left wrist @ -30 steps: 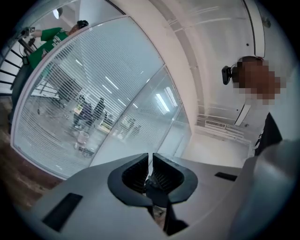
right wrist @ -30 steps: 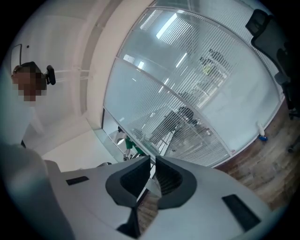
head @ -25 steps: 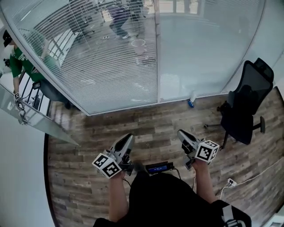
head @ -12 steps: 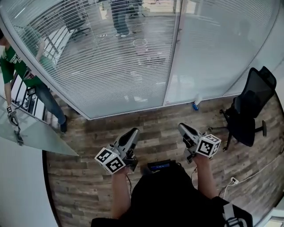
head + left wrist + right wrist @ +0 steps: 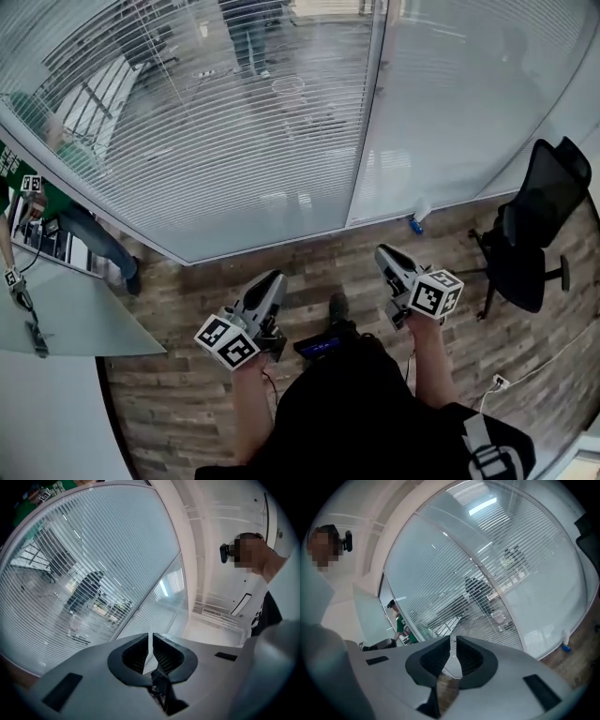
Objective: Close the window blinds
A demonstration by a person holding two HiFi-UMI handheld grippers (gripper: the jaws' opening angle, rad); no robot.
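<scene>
A glass wall stands ahead with horizontal window blinds. On the left pane the blinds (image 5: 234, 122) have their slats open, and a room with people shows through. The right pane (image 5: 469, 103) looks milky and closed off. A white post (image 5: 366, 122) parts the two. My left gripper (image 5: 272, 278) and right gripper (image 5: 382, 251) are held level in front of my body, short of the wall. Both are shut and hold nothing. In the left gripper view its tips (image 5: 150, 637) meet in front of the slatted pane. In the right gripper view the tips (image 5: 453, 639) also meet.
A black office chair (image 5: 534, 244) stands at the right on the wood floor. A small bottle (image 5: 415, 223) lies at the foot of the wall. A person in green (image 5: 28, 178) is at the far left by a glass panel (image 5: 66, 309). A cable with a socket (image 5: 500, 382) runs along the floor at the right.
I have walked on across the wood floor, carrying both shut grippers with me. The person in green has shifted lower at the left. A foot now shows between the grippers.
</scene>
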